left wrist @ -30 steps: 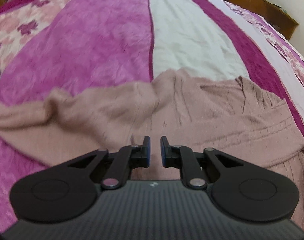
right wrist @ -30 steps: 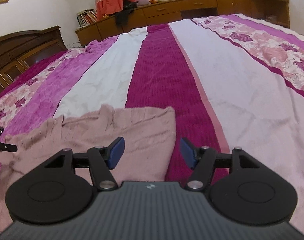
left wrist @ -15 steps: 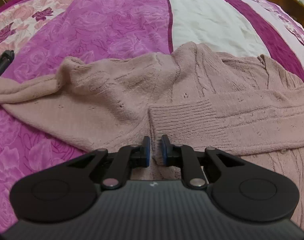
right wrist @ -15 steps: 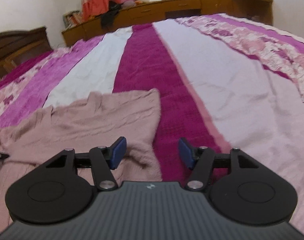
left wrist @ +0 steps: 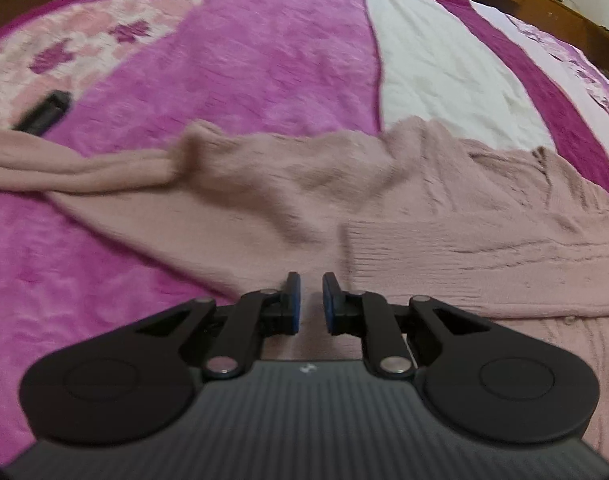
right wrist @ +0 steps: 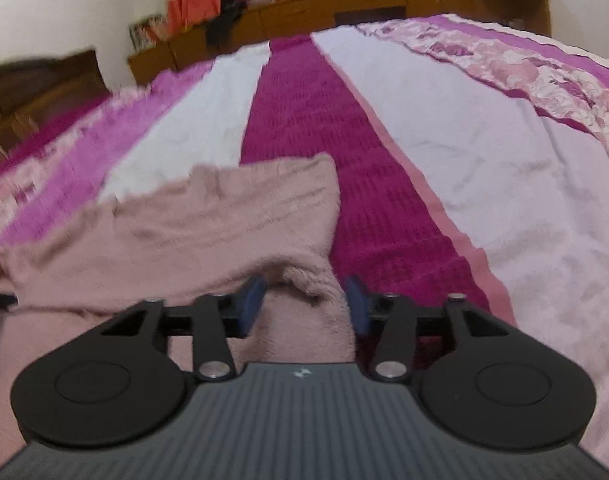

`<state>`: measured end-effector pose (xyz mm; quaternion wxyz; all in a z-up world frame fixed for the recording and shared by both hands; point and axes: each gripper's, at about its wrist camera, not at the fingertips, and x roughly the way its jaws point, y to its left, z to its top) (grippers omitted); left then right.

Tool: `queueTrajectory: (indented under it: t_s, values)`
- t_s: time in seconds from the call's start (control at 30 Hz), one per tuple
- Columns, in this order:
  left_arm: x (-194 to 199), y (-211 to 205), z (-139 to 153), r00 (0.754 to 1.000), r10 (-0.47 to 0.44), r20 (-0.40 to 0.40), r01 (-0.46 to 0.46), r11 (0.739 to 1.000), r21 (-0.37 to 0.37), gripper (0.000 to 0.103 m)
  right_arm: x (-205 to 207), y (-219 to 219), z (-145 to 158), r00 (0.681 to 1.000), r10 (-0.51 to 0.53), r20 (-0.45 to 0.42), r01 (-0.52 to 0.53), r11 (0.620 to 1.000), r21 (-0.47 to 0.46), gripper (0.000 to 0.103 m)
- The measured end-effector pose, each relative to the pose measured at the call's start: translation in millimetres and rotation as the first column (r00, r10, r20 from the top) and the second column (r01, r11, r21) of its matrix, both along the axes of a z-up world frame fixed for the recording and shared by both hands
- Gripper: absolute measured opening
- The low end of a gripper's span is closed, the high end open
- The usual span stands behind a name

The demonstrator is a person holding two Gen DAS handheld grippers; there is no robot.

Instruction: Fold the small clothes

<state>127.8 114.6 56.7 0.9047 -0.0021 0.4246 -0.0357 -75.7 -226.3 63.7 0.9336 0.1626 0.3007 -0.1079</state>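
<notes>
A dusty-pink knitted sweater [left wrist: 424,216] lies spread on the striped bedspread [left wrist: 232,80], one sleeve [left wrist: 64,168] trailing to the left. My left gripper [left wrist: 308,300] hovers over its near hem, shut to a narrow slit with no cloth seen pinched. In the right wrist view the sweater [right wrist: 208,232] fills the left half. My right gripper [right wrist: 304,300] sits low at its right edge. Its jaws are opening, and a raised fold of that edge [right wrist: 304,280] lies between the blue pads [right wrist: 250,300] without being pressed.
A black object [left wrist: 44,114] lies on the bedspread past the sleeve. A dark headboard [right wrist: 44,84] stands at the left and wooden cabinets [right wrist: 344,4] line the far wall. Bare bedspread [right wrist: 484,160] stretches to the right of the sweater.
My right gripper has come down and forward onto the sweater's right edge, so a fold now lies between its jaws. The left gripper has shifted slightly over the hem and stays shut.
</notes>
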Motion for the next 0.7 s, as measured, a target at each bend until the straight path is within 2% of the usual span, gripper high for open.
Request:
queueTrajectory:
  t_s: [0.07,0.33,0.37,0.43,0.47,0.53,0.63,0.7]
  values:
    - [-2.2,15.0,6.7,1.000,0.028,0.007,-0.028,0.999,-0.015,0.015,-7.2,4.8,7.1,1.000,-0.004,0.023,0.005,1.000,-0.011,0.068]
    - [5.2,82.0,9.9,0.982,0.191,-0.003,-0.191,0.976,-0.102,0.017,-32.2,37.3,24.2,0.997,0.047,0.063,-0.046,0.999,-0.012,0.072]
    - [7.8,91.6,7.9,0.975,0.220,-0.009,-0.220,0.969,-0.116,0.025,-33.6,41.7,24.0,0.997,0.052,0.064,-0.052,0.999,-0.009,0.072]
    - [11.7,110.3,3.7,0.956,0.292,-0.006,-0.290,0.946,-0.143,0.074,-35.9,48.1,22.1,0.996,0.061,0.059,-0.060,0.998,-0.002,0.072]
    - [13.4,119.0,1.3,0.941,0.339,0.005,-0.334,0.930,-0.155,0.078,-36.2,50.6,21.4,0.996,0.064,0.055,-0.064,0.998,0.001,0.072]
    - [18.9,132.1,-2.9,0.925,0.380,0.016,-0.371,0.911,-0.179,0.078,-35.5,55.4,19.2,0.996,0.071,0.045,-0.071,0.997,0.004,0.073]
    - [30.8,144.3,-10.2,0.925,0.379,0.002,-0.370,0.904,-0.213,0.078,-34.8,61.4,17.6,0.997,0.075,0.035,-0.075,0.997,-0.001,0.073]
    - [38.4,147.3,-14.5,0.923,0.385,0.014,-0.374,0.903,-0.210,0.078,-32.8,64.2,16.9,0.997,0.073,0.028,-0.073,0.997,-0.001,0.073]
